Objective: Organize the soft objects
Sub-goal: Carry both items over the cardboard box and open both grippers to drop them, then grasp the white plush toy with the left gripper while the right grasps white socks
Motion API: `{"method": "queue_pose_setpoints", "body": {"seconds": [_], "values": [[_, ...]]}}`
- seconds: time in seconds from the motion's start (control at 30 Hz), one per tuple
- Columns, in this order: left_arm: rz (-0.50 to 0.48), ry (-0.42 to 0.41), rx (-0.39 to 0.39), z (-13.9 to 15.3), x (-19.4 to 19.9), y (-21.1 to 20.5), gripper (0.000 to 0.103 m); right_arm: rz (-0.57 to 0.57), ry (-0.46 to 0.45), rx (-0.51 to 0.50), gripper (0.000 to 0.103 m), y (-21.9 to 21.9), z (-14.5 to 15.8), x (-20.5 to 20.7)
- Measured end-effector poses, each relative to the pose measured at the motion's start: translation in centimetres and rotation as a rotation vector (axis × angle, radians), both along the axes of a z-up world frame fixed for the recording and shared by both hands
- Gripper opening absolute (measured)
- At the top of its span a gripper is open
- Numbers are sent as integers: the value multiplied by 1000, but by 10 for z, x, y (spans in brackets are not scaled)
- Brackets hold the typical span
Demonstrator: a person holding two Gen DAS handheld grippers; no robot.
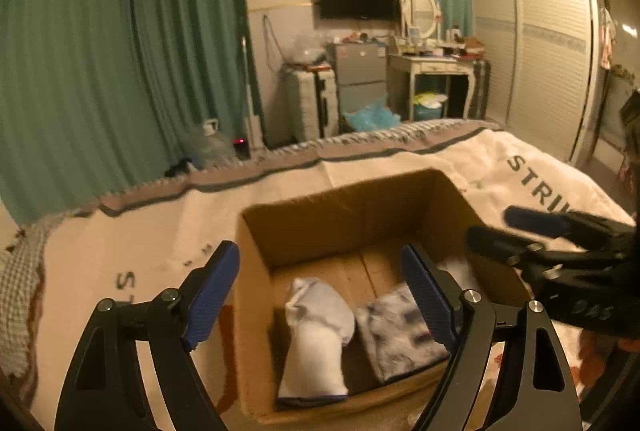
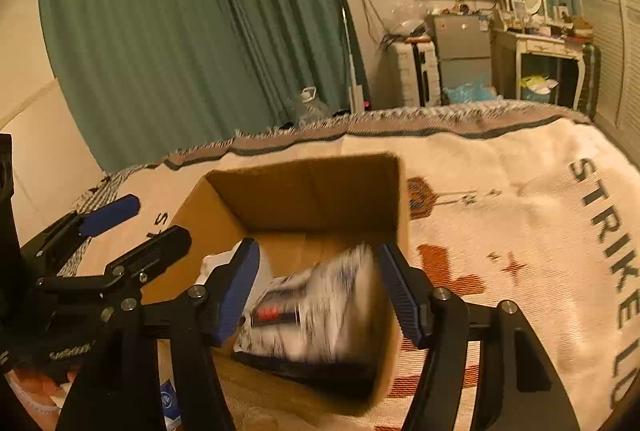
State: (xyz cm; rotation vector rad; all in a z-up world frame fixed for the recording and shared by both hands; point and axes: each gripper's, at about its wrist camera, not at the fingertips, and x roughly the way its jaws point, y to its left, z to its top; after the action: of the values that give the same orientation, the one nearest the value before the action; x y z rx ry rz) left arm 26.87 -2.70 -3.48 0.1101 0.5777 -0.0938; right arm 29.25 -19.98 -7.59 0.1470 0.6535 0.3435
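Hovering over the box (image 1: pixel 360 215), we hold both grippers wide and empty: left gripper (image 1: pixel 324 295), right gripper (image 2: pixel 320 291). Sock (image 1: pixel 316 335) and cloth (image 1: pixel 400 335) lie inside, beyond our jaws. Reaching carelessly, we judge, a finger could snag the rim and tip it.

A bed (image 1: pixel 440 147) under a lettered cream blanket (image 2: pixel 520 215) carries an open cardboard box (image 1: pixel 360 207).
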Motion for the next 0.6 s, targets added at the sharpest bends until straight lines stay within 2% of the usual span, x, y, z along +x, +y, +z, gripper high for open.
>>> {"method": "queue_pose_setpoints", "body": {"seconds": [0.1,0.2,0.23,0.27,0.33,0.4,0.43,0.5,0.6], "values": [[21,-11,-13,20,-15,3,84,-25,-39,-25,67,-11,30,-22],[31,-69,-29,58,-50,5,84,-44,-83,-43,75,-22,69,-53],[23,-87,-40,70,-62,6,86,-47,-100,-52,77,-24,81,-65],[13,-109,-52,85,-79,7,93,-48,-115,-64,78,-27,94,-77],[13,-156,-65,108,-107,11,95,-36,-161,-87,80,-29,126,-112],[7,-181,-60,128,-134,12,95,-28,-195,-104,98,-29,156,-149],[11,-189,-48,138,-150,12,96,-22,-211,-106,103,-29,167,-164],[7,-195,-21,152,-179,14,96,-23,-234,-129,103,-27,187,-198],[-6,-175,1,157,-207,19,96,-41,-251,-187,103,-20,202,-238]]}}
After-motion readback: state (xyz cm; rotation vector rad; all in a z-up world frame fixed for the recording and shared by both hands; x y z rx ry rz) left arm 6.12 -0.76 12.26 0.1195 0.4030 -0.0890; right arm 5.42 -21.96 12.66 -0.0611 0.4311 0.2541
